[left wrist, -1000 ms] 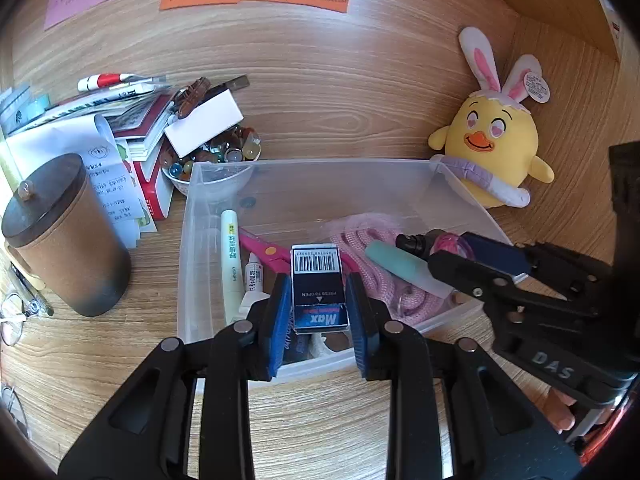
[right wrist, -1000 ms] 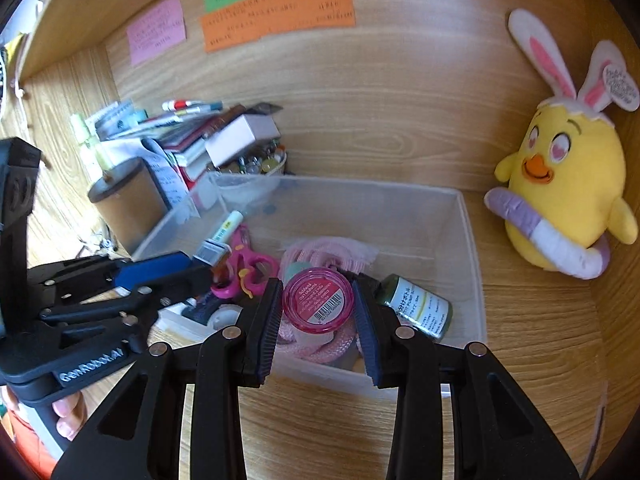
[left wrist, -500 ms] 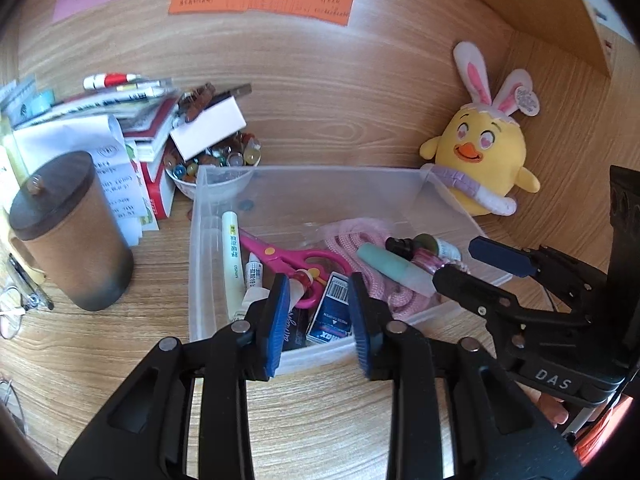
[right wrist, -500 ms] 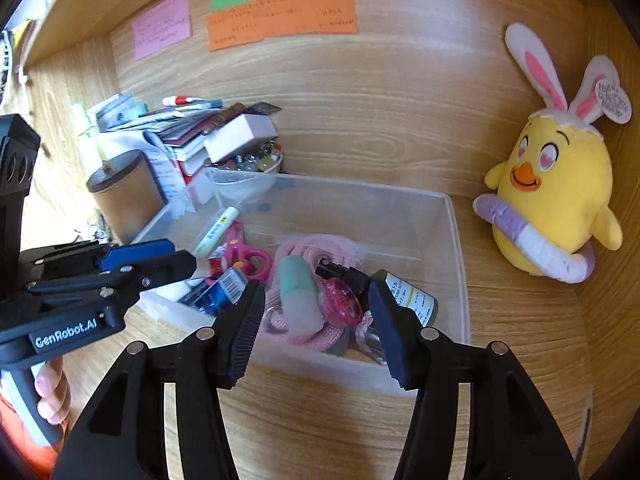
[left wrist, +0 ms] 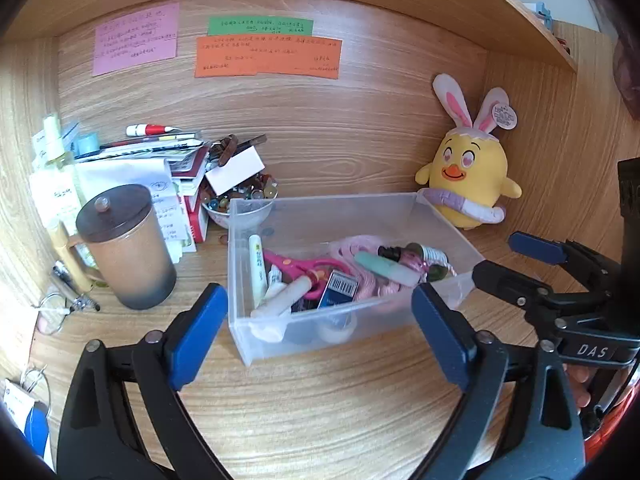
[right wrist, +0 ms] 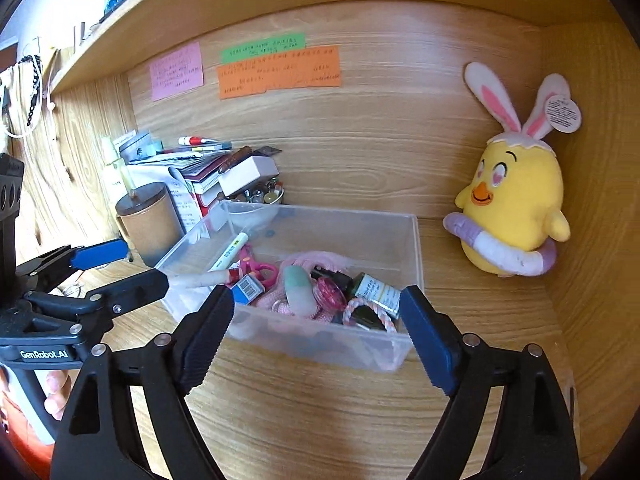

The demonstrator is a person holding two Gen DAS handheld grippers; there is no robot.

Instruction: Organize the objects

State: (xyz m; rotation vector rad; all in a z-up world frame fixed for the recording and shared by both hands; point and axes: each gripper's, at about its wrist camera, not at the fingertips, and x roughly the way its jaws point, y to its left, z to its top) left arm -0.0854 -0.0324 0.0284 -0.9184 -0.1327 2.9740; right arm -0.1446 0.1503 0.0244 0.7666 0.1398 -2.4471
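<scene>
A: Where do the two grippers stand?

B: Both are on the near side of the clear plastic bin (left wrist: 280, 216), above the wooden worktop (left wrist: 320, 408). The left gripper (left wrist: 318, 336) has its fingers spread wide, wider than the near wall of the bin as seen from its camera, and grips nothing. The right gripper (right wrist: 316, 334) is likewise spread wide and empty, with the bin's near wall showing between its blue pads.

A: And the things being sorted?

B: They lie in the bin. At its left side a white marker (left wrist: 257, 266) lies along the wall, with pink scissors (left wrist: 308, 266) just beside it. A blue staple box (left wrist: 338, 290) with a barcode sits near the front wall. To the right of it a pink rope (left wrist: 362, 248) is heaped, with a mint-green tube (left wrist: 386, 269) across it. A round pink tin (right wrist: 329, 292) and a small green bottle (right wrist: 376, 290) with a white label rest toward the bin's right end.

A: What surrounds the bin?

B: A brown lidded mug (left wrist: 128, 248) stands on the left, near a stack of books and papers (left wrist: 160, 160). A bowl of marbles (left wrist: 240, 200) touches the bin's far left corner. A yellow plush chick (left wrist: 466, 172) with rabbit ears sits at the far right. Coloured notes (left wrist: 268, 56) are stuck on the back panel.
</scene>
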